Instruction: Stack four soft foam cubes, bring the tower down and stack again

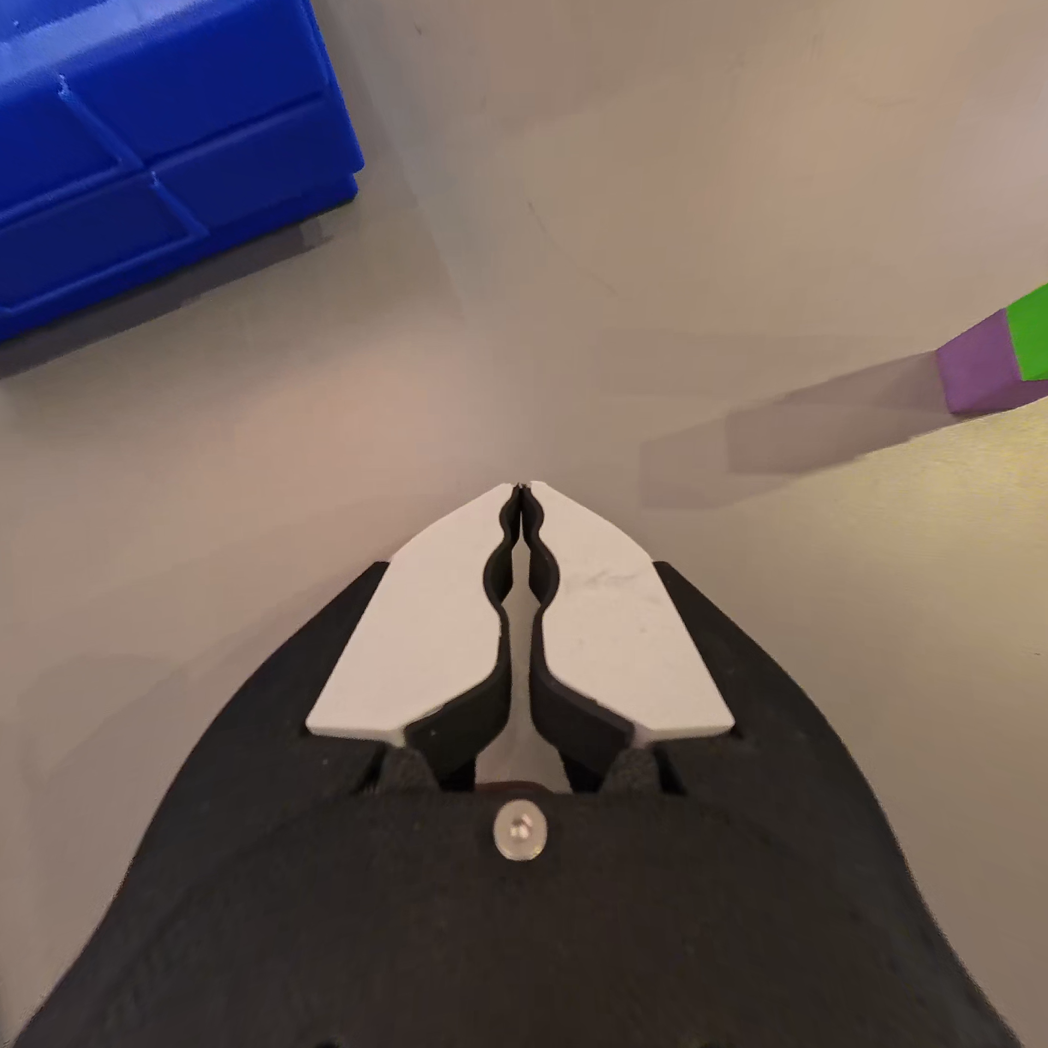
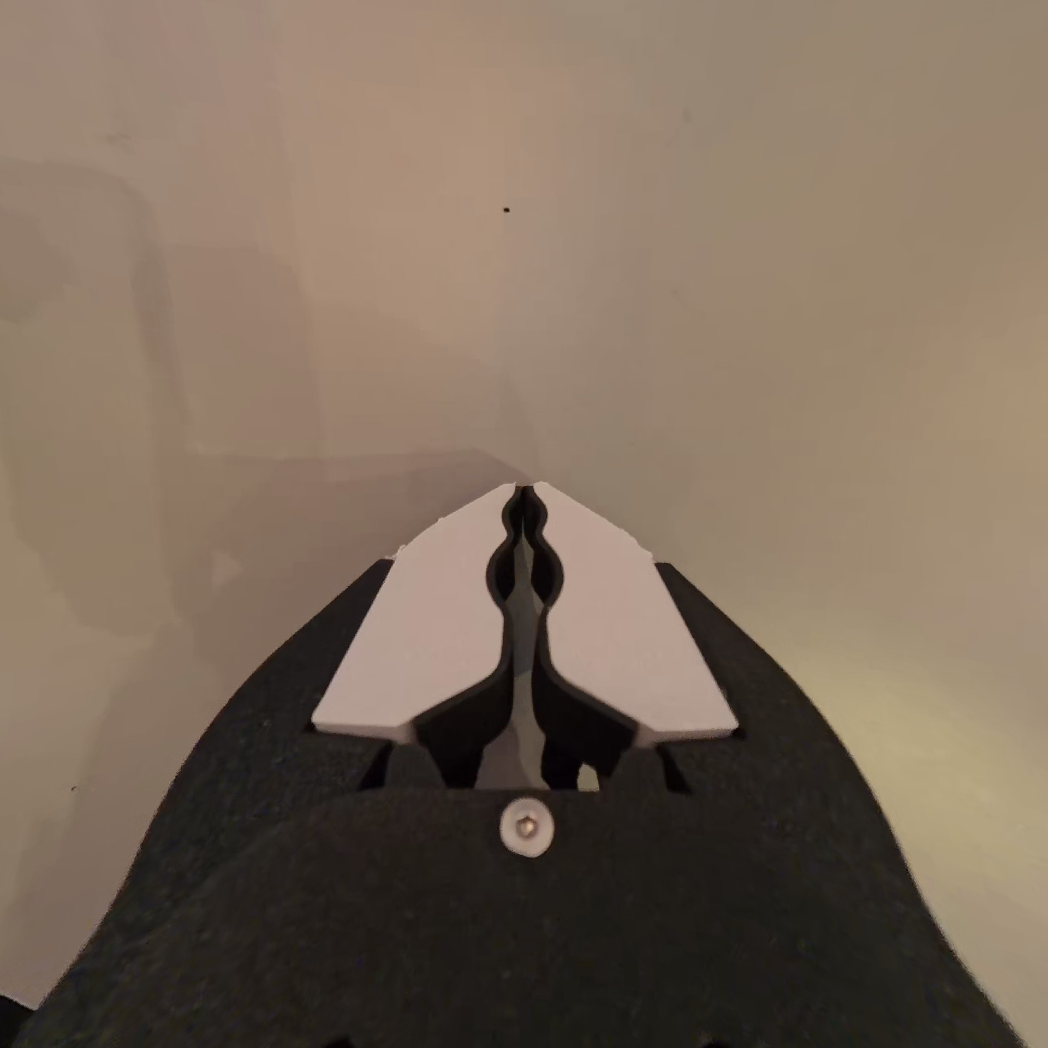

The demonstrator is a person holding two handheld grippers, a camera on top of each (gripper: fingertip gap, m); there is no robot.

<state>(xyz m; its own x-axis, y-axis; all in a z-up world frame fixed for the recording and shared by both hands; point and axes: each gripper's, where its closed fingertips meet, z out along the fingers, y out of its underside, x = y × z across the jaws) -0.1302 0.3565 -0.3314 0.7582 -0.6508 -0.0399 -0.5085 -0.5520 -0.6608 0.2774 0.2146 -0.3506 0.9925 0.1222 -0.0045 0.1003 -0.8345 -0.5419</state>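
In the left wrist view my left gripper [image 1: 520, 486] is shut, its white fingers meeting at the tips with nothing between them, above the pale table [image 1: 567, 255]. A purple foam cube [image 1: 972, 371] stands at the right edge with a green foam cube [image 1: 1029, 334] against it; both are cut off by the frame. They are well to the right of my left gripper. In the right wrist view my right gripper [image 2: 523, 486] is shut with nothing between its pads, above bare pale table [image 2: 567, 283]. No cube shows in that view.
A blue plastic bin [image 1: 159, 159] stands at the far left of the left wrist view. Soft shadows lie on the table at the left of the right wrist view. Some 45 cm of space lies between my two pairs of fingers. The purple foam cube [image 1: 972, 371] is closer to my left gripper, around 15 cm from its tips; the right tips are 25 cm off.
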